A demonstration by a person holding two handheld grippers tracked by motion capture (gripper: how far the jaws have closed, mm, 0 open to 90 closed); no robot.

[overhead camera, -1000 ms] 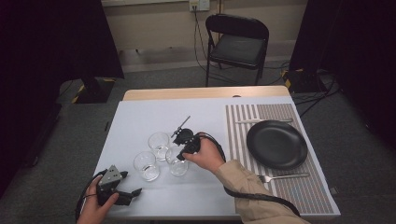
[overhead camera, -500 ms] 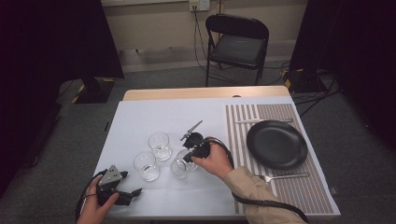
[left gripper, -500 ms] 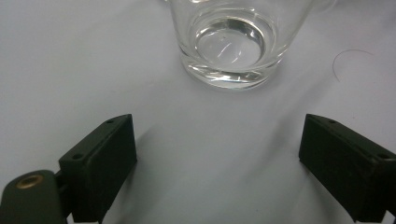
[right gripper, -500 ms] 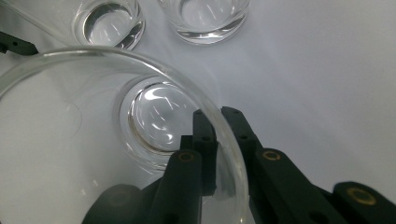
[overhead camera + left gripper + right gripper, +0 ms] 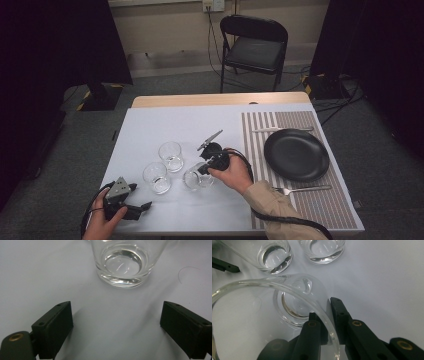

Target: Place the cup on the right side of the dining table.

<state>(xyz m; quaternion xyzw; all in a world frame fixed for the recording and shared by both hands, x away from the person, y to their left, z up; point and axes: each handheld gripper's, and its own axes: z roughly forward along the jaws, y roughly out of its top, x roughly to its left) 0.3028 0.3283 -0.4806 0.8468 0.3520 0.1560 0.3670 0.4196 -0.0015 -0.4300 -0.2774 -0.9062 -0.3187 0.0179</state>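
Right gripper (image 5: 329, 322) jaws just closed, pinching the glass (image 5: 196, 179) wall at the rim, one jaw inside, one outside. Smooth, slippery, breakable; light. Left gripper (image 5: 115, 327) jaws wide, second glass (image 5: 125, 262) just ahead. White surface (image 5: 150, 125); dark room, chair (image 5: 255, 47) beyond.

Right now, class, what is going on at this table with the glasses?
A person works at a table with a gripper in each hand. The right gripper has clamped the wall of one clear glass, one jaw inside the rim and one outside. Two more glasses stand upright beside it. The left gripper rests near the table's front edge, jaws wide apart, holding nothing. To the right, a striped placemat carries a black plate, a fork and a knife.
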